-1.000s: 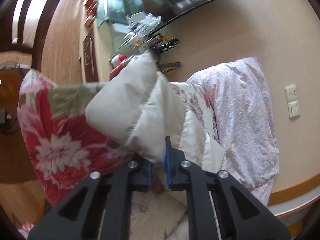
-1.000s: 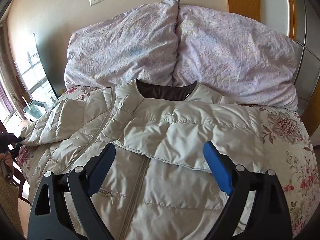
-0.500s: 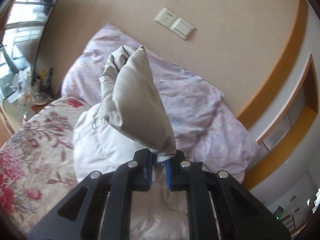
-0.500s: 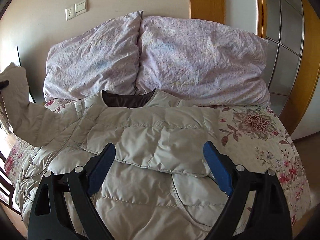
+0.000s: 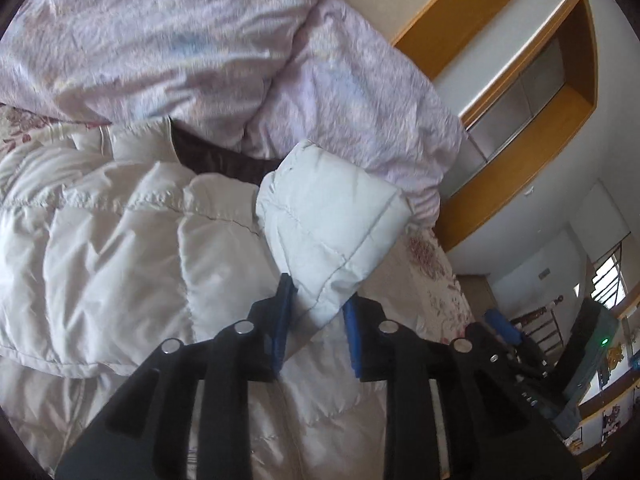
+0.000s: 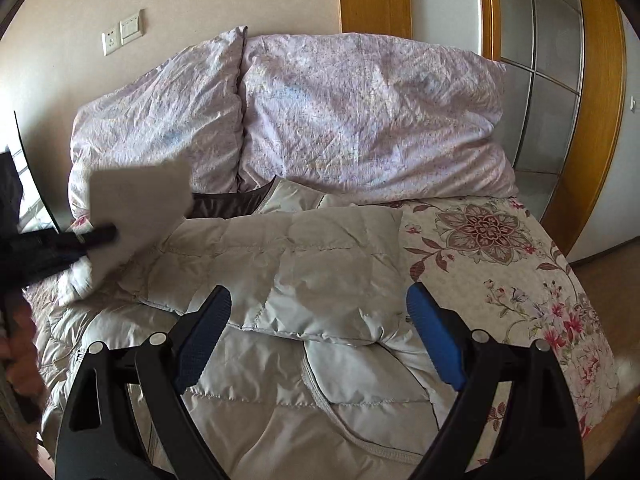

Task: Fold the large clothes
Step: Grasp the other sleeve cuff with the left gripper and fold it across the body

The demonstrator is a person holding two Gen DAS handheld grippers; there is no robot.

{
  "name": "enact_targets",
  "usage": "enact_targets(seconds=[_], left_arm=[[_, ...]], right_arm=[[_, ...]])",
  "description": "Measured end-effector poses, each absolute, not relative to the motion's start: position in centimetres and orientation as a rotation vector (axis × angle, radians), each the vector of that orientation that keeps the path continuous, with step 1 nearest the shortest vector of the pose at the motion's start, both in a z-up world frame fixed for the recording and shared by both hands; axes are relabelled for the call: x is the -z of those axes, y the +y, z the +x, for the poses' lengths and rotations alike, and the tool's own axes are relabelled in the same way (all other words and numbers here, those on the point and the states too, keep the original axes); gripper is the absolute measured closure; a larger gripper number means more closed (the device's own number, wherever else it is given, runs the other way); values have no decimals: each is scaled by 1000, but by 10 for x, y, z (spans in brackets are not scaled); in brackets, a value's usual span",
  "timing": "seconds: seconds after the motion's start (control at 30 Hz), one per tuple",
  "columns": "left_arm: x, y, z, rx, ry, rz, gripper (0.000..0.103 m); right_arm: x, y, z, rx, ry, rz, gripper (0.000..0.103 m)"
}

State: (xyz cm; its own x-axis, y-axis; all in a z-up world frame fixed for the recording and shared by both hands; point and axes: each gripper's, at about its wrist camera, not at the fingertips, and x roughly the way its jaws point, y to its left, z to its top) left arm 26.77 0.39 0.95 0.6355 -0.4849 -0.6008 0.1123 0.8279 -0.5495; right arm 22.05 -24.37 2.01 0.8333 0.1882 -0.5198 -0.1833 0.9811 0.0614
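A cream quilted down jacket (image 6: 304, 280) lies face up on the bed, its brown-lined collar (image 6: 228, 202) toward the pillows and one sleeve folded across the chest. My left gripper (image 5: 316, 320) is shut on the cuff of the other sleeve (image 5: 332, 228) and holds it above the jacket's chest. In the right wrist view that sleeve (image 6: 132, 208) and the left gripper (image 6: 100, 236) show at the left, blurred. My right gripper (image 6: 320, 332) is open and empty, above the jacket's lower front.
Two lilac pillows (image 6: 360, 112) lean on the wall at the head of the bed. The floral bedspread (image 6: 500, 248) shows at the right of the jacket. A wooden-framed sliding door (image 6: 560, 80) stands at the right. A wall switch (image 6: 122, 36) sits above the pillows.
My left gripper has swung the sleeve cuff from the bed's left side up and over the jacket's chest. My right gripper has drifted right a little and stays open.
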Motion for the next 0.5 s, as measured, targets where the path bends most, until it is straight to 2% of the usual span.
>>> enact_targets(seconds=[0.03, 0.07, 0.17, 0.23, 0.33, 0.5], left_arm=[[-1, -5, 267, 362, 848, -478, 66], [4, -11, 264, 370, 869, -461, 54], [-1, -13, 253, 449, 876, -455, 35], [-13, 2, 244, 454, 834, -452, 26], [-36, 45, 240, 325, 747, -395, 24], [-33, 105, 240, 14, 714, -238, 24]], right_arm=[[-20, -242, 221, -203, 551, 13, 12], [-20, -240, 220, -212, 548, 15, 12], [-25, -226, 218, -249, 526, 6, 14], [-28, -213, 219, -296, 517, 4, 20], [-30, -189, 225, -411, 532, 14, 31], [-6, -126, 253, -530, 609, -94, 51]])
